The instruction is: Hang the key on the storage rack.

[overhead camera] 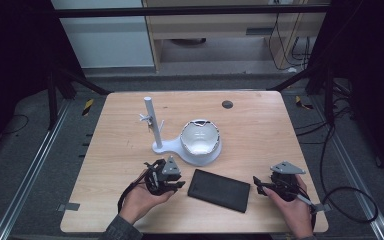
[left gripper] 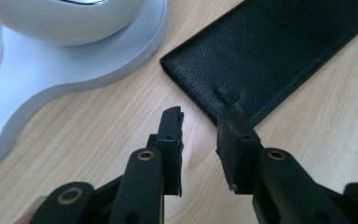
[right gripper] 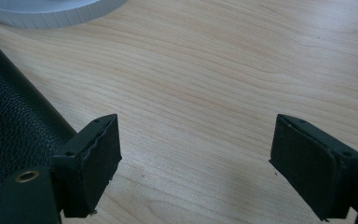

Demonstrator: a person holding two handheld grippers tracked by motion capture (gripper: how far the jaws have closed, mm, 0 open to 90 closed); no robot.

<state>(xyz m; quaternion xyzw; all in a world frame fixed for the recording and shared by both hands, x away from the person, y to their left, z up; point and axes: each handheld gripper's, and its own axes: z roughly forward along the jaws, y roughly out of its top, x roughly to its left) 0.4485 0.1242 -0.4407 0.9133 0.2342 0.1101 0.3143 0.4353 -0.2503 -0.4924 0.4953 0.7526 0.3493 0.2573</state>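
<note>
The black leather wallet [overhead camera: 219, 190] lies flat at the lower centre of the high view, on the wooden worktop [overhead camera: 260, 130], just below the white stand [overhead camera: 180, 145] with its bowl-shaped cradle. The step in hand looks like a pick-up of that wallet from its near left corner.

To do it well, the person would likely need to bring the left tool [left gripper: 200, 128] low and nearly level, so that one pad slides under the thin edge while the other comes down on the leather face. The wallet sits flush to the wood, so a steep approach could simply push it away. Steadying the far end with the other tool would help against sliding.

In the left gripper view the left tool stands with a narrow gap between its pads, just short of the wallet's corner at the centre of the frame; the right pad may brush the edge, but nothing is clamped, so it counts as released. The right tool [right gripper: 196, 158] is spread wide over bare wood, grasping nothing, with the wallet's end at the left edge of its view.
</note>
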